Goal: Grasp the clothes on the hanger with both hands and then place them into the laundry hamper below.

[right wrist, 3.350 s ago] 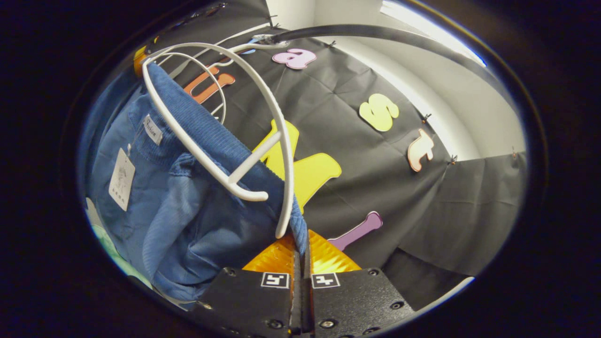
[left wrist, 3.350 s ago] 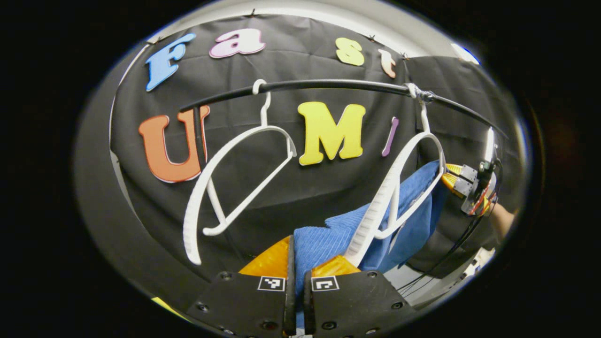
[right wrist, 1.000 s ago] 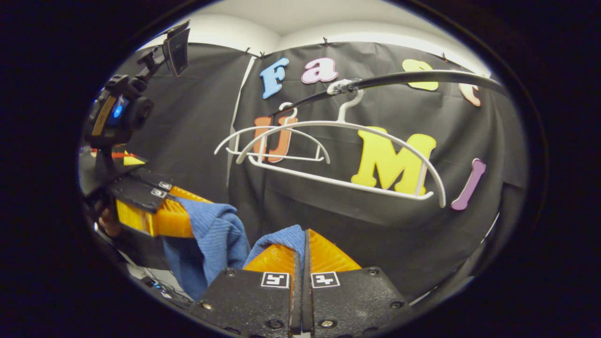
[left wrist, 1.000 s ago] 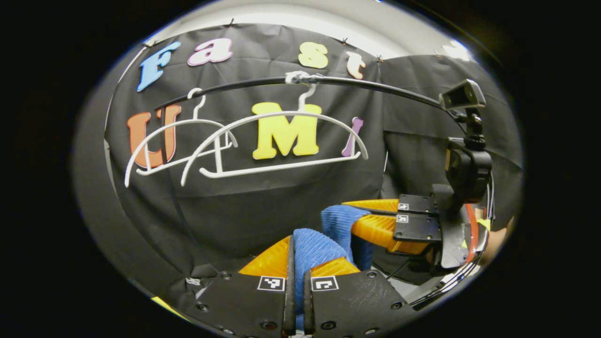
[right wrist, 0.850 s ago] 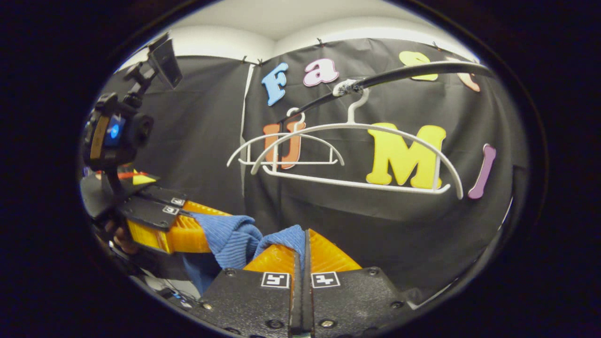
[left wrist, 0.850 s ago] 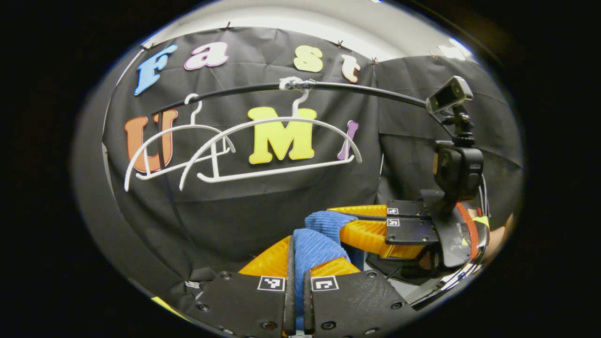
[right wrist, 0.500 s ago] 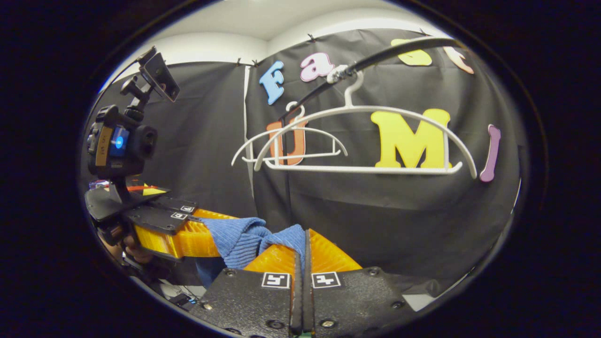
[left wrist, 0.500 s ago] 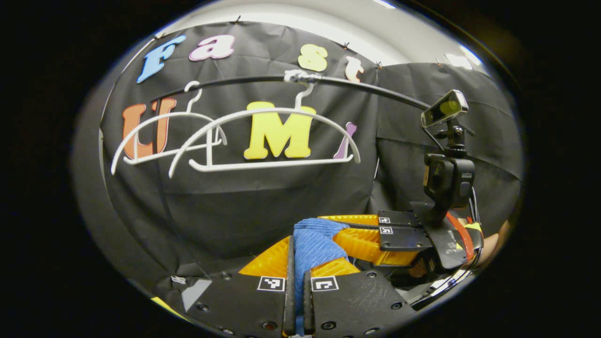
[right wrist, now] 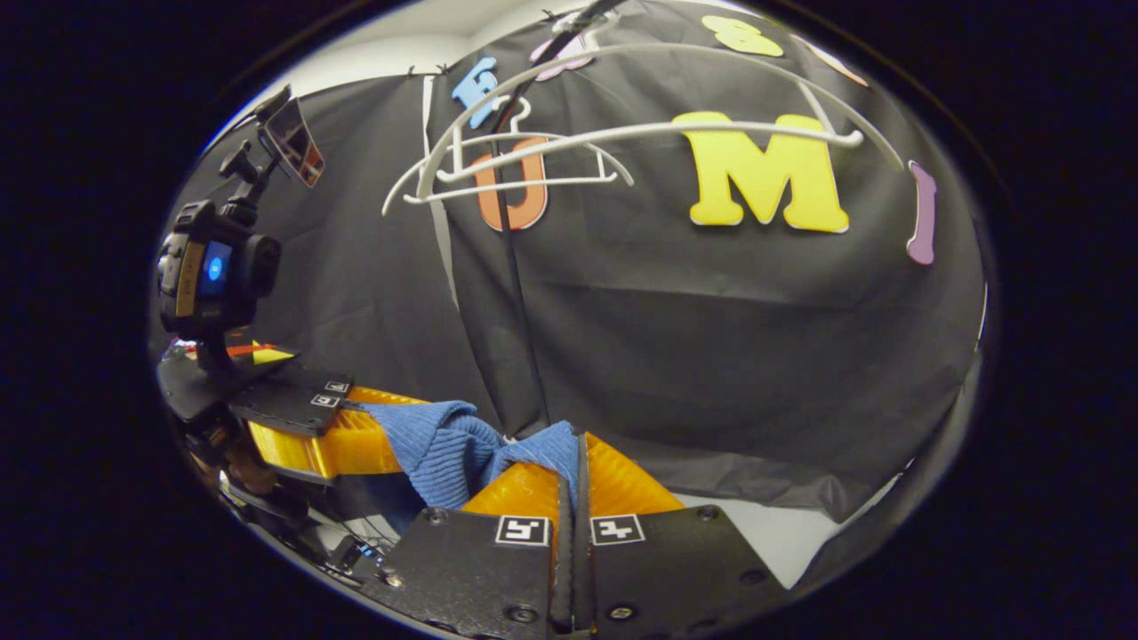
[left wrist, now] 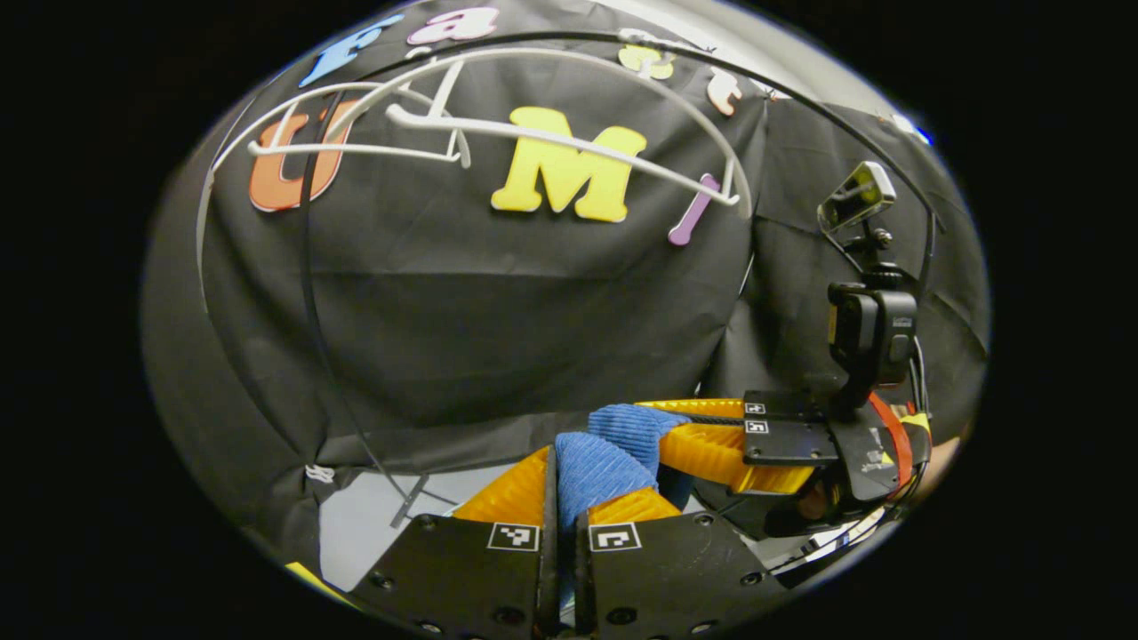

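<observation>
Both claws are pinching the blue garment low in the frame.

In the left gripper view, the left claw (left wrist: 563, 498) is clamping a fold of the blue garment (left wrist: 597, 458) at bottom centre, while the right claw (left wrist: 685, 431) is gripping it from the lower right. In the right gripper view, the right claw (right wrist: 573, 484) is squeezing the cloth's edge (right wrist: 542, 444). Two bare white hangers (left wrist: 551, 133) are hanging across the upper part of the frame.

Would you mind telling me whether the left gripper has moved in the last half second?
Yes: the left gripper has dropped, since the white hanger sits much higher in the left gripper view than before.
</observation>
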